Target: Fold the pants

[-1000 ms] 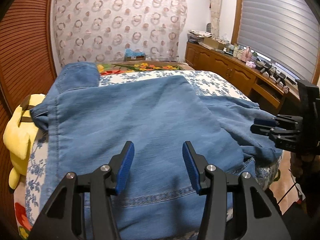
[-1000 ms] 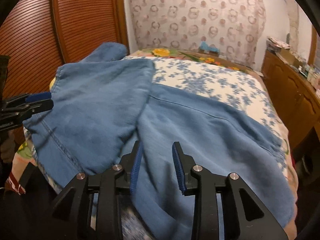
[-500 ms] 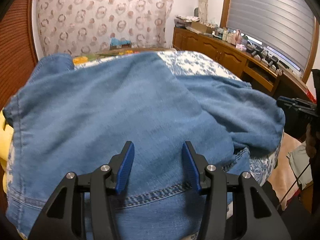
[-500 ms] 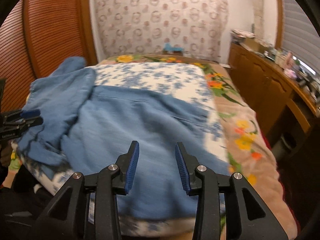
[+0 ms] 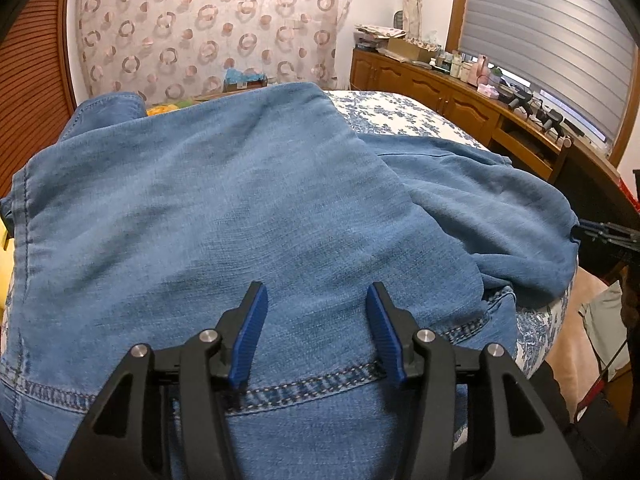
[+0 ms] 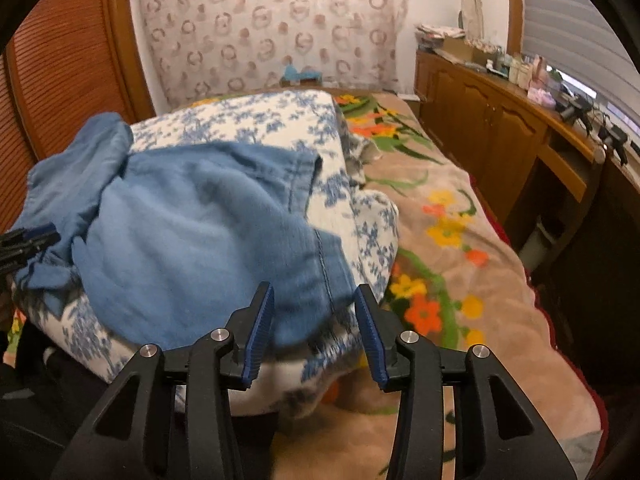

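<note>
Left jaws: left gripper stands spread, its blue pads apart with nothing pinched; denim shows through the gap.
Left view, pants: pants fill the middle of the frame, folded flat over the bed; a stitched seam runs across right under the fingertips, from 8 to 4 o'clock.
Left view, loose part: a rumpled leg lies off toward 3 o'clock, draped at the bed's edge.
Left view, other tool: right gripper peeks in at 3 o'clock, just beside that rumpled leg.
Left view, surroundings: flowered quilt at 1 o'clock; wooden cabinet with clutter at 2 o'clock; ring-patterned curtain at 12.
Right jaws: opening, pads apart, nothing gripped; a blurred edge of the pants lies beyond the gap.
Right view, pants: heaped from 9 to 11 o'clock on the quilt, their side seam running down toward the right gripper.
Right view, surroundings: tan flowered blanket from 3 to 5 o'clock; cabinet at 2; left gripper at 9, by the denim.
</note>
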